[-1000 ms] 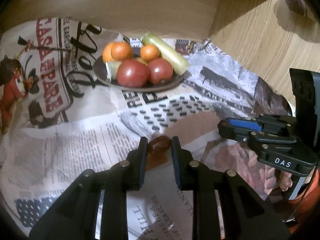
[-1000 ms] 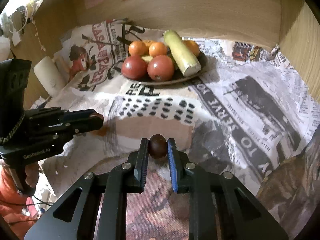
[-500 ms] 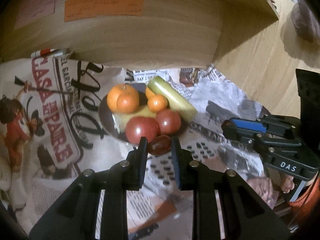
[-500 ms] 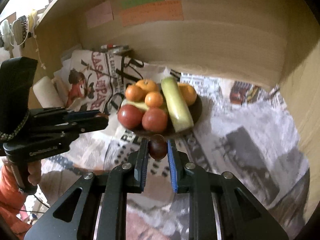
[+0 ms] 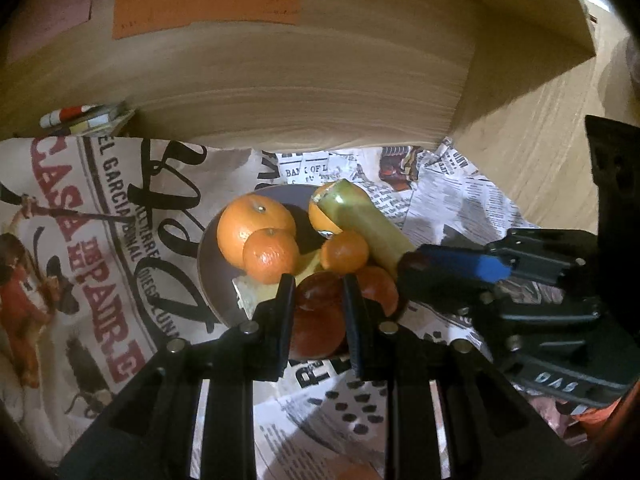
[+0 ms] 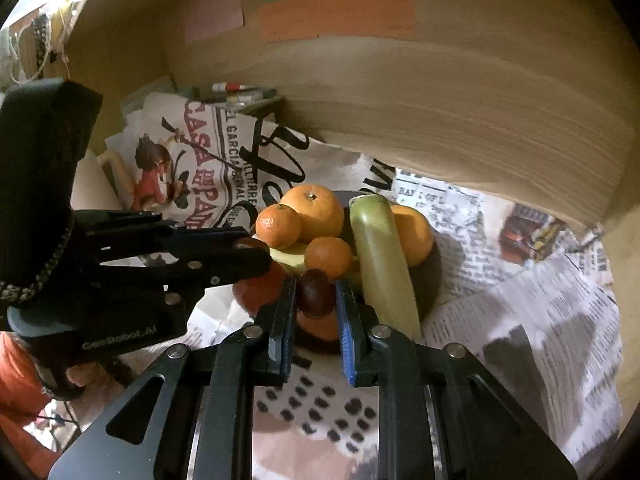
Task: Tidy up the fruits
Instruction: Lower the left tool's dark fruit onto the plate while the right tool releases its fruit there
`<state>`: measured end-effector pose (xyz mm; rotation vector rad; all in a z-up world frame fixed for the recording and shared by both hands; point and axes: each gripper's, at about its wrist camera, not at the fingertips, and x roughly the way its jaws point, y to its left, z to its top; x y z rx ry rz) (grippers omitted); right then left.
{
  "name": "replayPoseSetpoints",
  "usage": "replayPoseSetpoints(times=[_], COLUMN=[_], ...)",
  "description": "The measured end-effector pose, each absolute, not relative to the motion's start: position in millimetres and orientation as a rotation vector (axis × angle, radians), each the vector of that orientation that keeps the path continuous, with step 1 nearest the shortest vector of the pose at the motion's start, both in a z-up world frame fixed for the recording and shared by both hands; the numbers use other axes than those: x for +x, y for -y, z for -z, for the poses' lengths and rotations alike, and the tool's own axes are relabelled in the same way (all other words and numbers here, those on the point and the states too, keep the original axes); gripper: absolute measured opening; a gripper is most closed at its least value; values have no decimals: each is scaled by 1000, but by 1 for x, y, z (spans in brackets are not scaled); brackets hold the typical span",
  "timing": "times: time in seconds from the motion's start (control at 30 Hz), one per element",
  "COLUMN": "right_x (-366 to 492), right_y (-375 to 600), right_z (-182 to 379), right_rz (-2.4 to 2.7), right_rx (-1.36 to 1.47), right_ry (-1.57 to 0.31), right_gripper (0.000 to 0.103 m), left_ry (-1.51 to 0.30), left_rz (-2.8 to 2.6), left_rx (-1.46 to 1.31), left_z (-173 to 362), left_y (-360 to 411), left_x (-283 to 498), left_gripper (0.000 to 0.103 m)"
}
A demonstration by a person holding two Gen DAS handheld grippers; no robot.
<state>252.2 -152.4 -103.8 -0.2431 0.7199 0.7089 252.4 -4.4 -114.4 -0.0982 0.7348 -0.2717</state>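
Left gripper point(image 5: 316, 300): we clench a dark red fruit point(image 5: 318, 294), frame centre.
Right gripper point(image 6: 316, 292): we clench a brown fruit point(image 6: 315, 292).
Right view only: cream roll point(image 6: 94, 182), left edge.

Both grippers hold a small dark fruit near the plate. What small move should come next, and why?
Probably lower the left gripper a little and set its dark fruit on the plate. Both grippers are shut on a fruit and hang at the plate's near edge. The oranges and red fruits fill much of the plate, so the bare near-left part looks the safest spot.
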Motion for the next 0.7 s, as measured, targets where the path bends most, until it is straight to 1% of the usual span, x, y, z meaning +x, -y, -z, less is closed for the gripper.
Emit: replayPoseSetpoints(times=[0.4,0.5,0.63,0.7], right_x=[274,276,276,274], right_y=[150,152,156,160], right_z=[117,116,113,111], right_rz=[-690,-685,-680,-675], right_rx=[-250,-245,-238,-231], right_ry=[-766,-766,-756,-745], right_gripper=[18,23,25,29], left_ry=[-753,-752,-755,-752], left_rz=[289,290,294,291], left_rx=[-97,-86,-93,-100], left_z=[128,128,128,127], left_y=[9,11,10,9], left_x=[264,264,265,265], left_gripper=[24,28,31,33])
